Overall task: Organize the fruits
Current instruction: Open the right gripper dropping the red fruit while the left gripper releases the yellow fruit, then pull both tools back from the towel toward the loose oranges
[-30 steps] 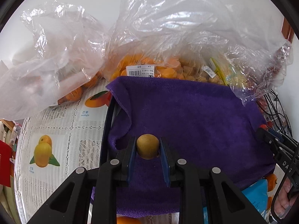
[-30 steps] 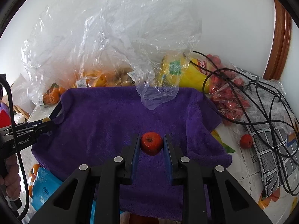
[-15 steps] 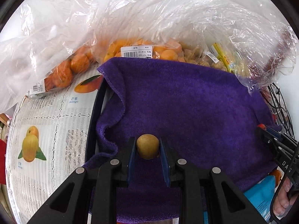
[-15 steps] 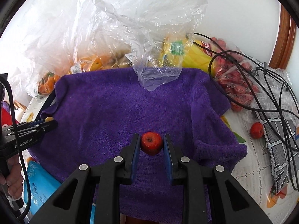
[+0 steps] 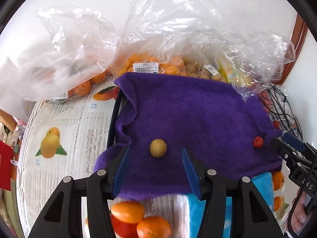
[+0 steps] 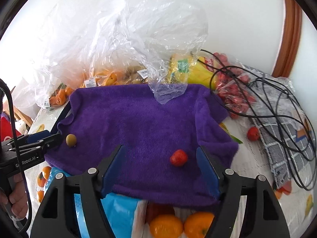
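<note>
On the purple towel (image 5: 198,109), a yellow-green fruit (image 5: 158,148) and red fruit (image 6: 178,157) lie loose between the just-opened left gripper (image 5: 155,165) and right gripper (image 6: 160,168).

White wall (image 6: 237,10) behind, brightly lit (brown wooden trim (image 6: 289,35) at right).

My table (image 5: 65,119) wears a fruit-print cloth. A purple towel (image 5: 198,115) lies mid-table, clear bags of oranges (image 5: 83,87) along the far edge, black cables (image 6: 277,103) toward the right edge.
</note>
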